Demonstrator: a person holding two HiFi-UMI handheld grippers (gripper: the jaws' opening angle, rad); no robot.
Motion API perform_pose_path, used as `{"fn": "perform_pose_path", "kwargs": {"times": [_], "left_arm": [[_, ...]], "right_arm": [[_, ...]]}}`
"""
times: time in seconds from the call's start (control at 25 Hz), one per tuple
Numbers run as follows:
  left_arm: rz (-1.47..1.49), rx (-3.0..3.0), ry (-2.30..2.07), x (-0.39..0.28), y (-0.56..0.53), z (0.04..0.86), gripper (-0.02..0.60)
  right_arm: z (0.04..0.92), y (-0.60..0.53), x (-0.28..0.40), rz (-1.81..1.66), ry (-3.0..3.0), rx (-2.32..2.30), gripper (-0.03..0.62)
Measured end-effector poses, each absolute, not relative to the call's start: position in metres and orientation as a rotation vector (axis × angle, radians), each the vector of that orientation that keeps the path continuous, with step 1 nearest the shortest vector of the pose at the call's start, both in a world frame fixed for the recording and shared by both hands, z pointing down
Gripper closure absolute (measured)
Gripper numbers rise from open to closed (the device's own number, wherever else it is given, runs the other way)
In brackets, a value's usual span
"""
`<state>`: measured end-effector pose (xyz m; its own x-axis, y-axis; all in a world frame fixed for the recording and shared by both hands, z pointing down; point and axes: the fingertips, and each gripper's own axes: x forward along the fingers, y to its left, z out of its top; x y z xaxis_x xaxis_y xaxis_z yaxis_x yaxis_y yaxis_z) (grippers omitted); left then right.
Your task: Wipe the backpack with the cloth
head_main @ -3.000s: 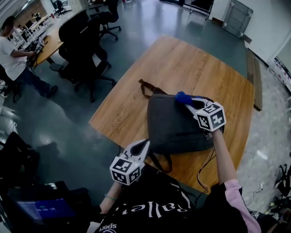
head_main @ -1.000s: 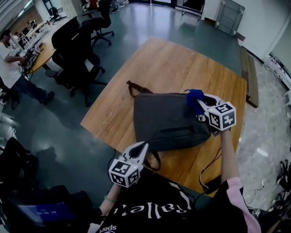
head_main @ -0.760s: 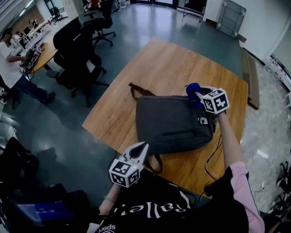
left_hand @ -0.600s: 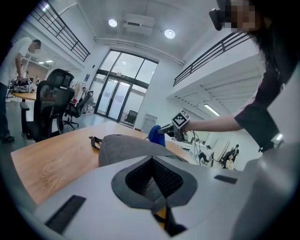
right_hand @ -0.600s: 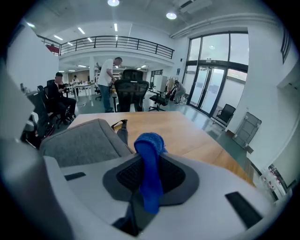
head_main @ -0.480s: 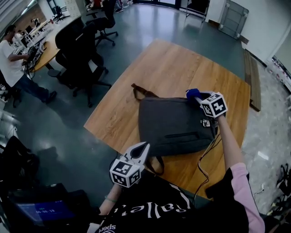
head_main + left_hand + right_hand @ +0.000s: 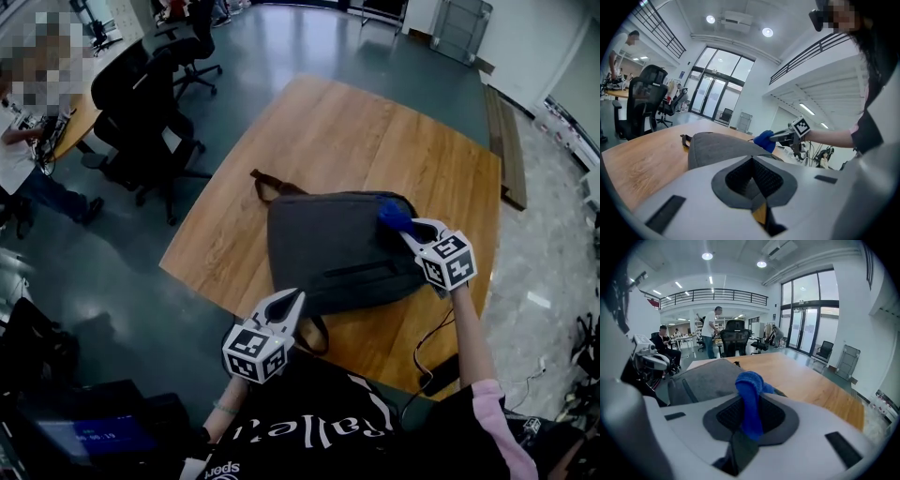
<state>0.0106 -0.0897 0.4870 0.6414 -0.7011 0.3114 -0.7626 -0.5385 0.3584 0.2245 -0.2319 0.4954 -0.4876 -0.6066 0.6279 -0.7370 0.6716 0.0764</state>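
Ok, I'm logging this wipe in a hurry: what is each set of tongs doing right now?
Left tongs: closed, nothing between them.
Right tongs: closed on the blue cloth, by the backpack.

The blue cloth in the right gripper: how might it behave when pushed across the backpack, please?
Probably floppy: the blue cloth bunches and droops in the shut jaws of the right gripper. Likely light, and its fuzzy weave should drag on the backpack rather than slide.

A grey backpack [image 7: 328, 246] is laid flat on the wooden table [image 7: 361, 127] (its brown strap [image 7: 265, 184] trailing onto the wood).
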Motion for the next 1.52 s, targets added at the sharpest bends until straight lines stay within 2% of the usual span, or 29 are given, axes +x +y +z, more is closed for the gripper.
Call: {"fn": "perform_pose_path", "kwargs": {"times": [0.6,0.8,1.12,1.52], "left_arm": [[0.214,2.466,-0.985,0.080,-0.070,0.501,0.583],[0.219,2.464,-0.968,0.068,-0.083,0.504,0.583],[0.248,2.469,-0.960,0.081,-0.078,0.503,0.583],[0.276,2.432,-1.018,0.060,-0.089,0.506,0.583]], "right_arm": [[0.520,-0.075,0.240,0.403,-2.297,1.062,0.528],[0.537,-0.056,0.226,0.525,-2.292,1.093,0.526],[0.485,-0.110,0.275,0.349,-2.301,1.180,0.527],[0.475,-0.274,0.338,0.270,-2.172,1.339,0.528]]}}
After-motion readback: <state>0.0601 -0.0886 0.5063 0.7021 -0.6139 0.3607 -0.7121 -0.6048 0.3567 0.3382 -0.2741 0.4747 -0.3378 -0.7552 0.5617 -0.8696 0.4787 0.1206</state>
